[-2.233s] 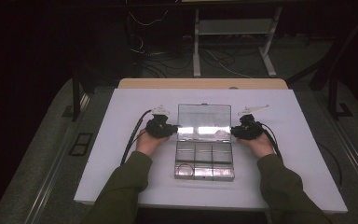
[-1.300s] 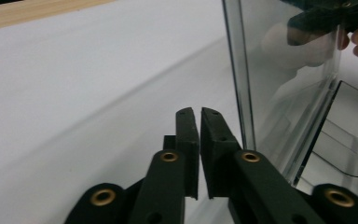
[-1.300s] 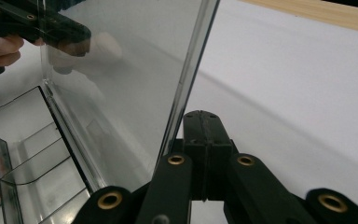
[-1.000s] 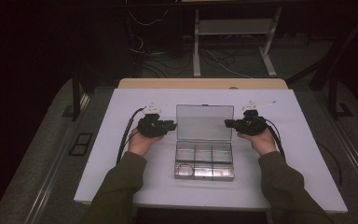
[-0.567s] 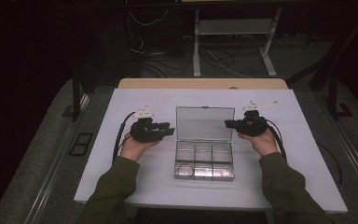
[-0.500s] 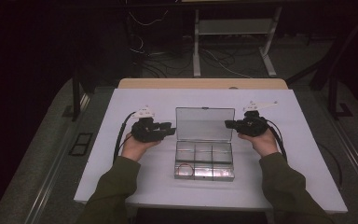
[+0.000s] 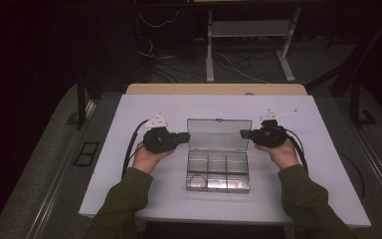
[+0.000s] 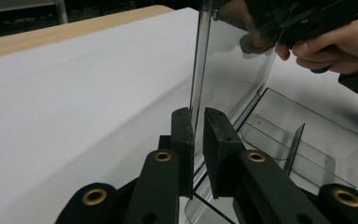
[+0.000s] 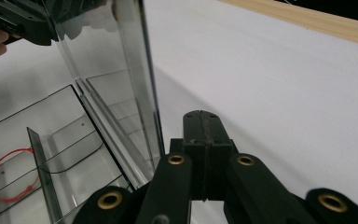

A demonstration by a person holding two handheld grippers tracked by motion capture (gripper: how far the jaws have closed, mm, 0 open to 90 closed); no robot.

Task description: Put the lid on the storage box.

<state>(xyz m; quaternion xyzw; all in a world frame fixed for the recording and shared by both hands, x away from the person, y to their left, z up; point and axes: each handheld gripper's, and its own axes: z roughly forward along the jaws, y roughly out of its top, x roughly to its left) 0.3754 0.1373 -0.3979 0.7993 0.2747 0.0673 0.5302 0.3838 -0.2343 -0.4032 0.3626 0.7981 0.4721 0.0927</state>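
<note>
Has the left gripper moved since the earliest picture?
Yes. The left gripper has drawn back leftward, off the clear box's left side; its jaws, just closing, now straddle the raised lid's left edge.

High view sits above the person's side, looking forward and down over the whole white table [image 7: 129, 124]. Both gripper views ride low and close, facing each other across the same clear compartment box [image 7: 218, 169].

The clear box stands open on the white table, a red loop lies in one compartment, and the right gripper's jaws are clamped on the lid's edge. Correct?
Not quite. The right gripper has its jaws shut on nothing, just beside the lid, as the right gripper view shows. The rest holds: the clear box is open on the white table, with the red loop in one compartment.
</note>
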